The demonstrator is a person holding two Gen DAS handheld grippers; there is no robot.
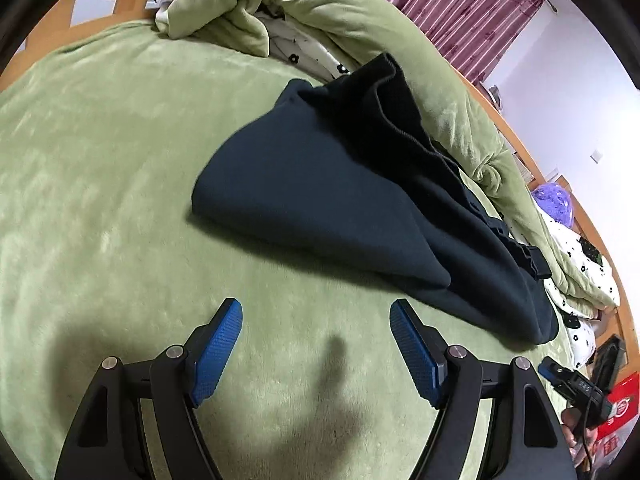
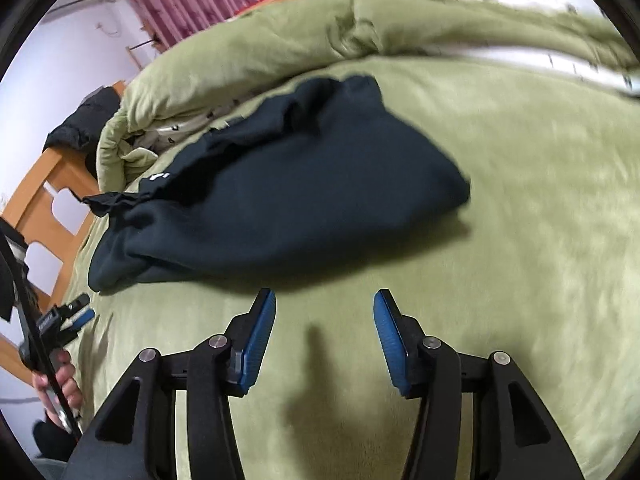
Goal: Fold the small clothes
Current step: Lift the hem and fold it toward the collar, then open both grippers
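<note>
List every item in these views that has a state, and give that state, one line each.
Dark navy fleece garment: folded over, lying loose on the bed, held by neither gripper.
Left gripper: jaws open, empty, short of the garment.
Right gripper: jaws open, empty, short of the garment.
Green plush quilt: rolled back, bunched behind the garment.
Purple curtain: drawn.

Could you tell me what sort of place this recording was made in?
Most likely a bedroom: a dark garment lies on a bed under a green blanket, with a rolled quilt, a wooden bed frame and purple curtains behind.
</note>
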